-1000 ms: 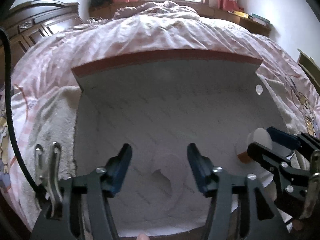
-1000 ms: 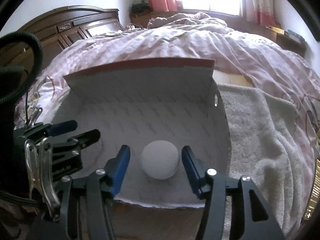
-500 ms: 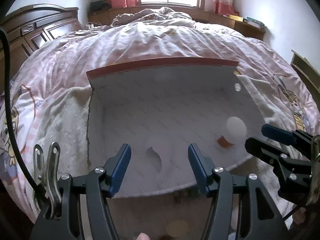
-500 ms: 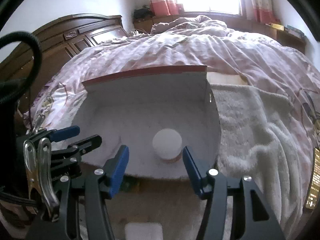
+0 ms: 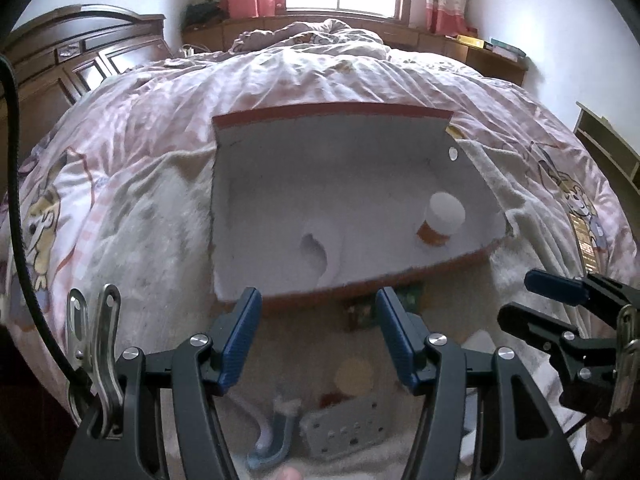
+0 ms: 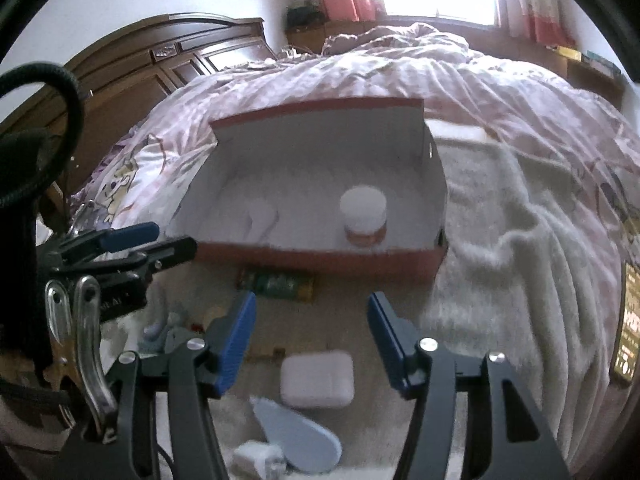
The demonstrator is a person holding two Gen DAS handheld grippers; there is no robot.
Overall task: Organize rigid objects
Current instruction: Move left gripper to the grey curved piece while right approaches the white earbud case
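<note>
An open red box with a white inside (image 5: 320, 152) (image 6: 320, 256) sits on a bed. In it stand an orange bottle with a white cap (image 5: 440, 218) (image 6: 364, 216) and a white roll (image 5: 320, 244) (image 6: 260, 220). My left gripper (image 5: 318, 336) is open and empty, in front of the box. My right gripper (image 6: 310, 340) is open and empty, also in front of the box. On the towel near me lie a white square case (image 6: 317, 378), a light blue oval piece (image 6: 300, 436), a green tube (image 6: 280, 284) and a grey power strip (image 5: 344, 430).
A fluffy white towel (image 6: 520, 260) covers the pink quilt (image 5: 320, 76) under and around the box. A dark wooden headboard (image 6: 160, 60) stands at the left. A phone (image 6: 628, 328) lies at the far right edge. A white plug (image 6: 256, 460) lies near the blue piece.
Both grippers have pulled back from inside the box toward me. The bottle stays standing in the box where the right gripper was. Loose items on the towel have come into view.
</note>
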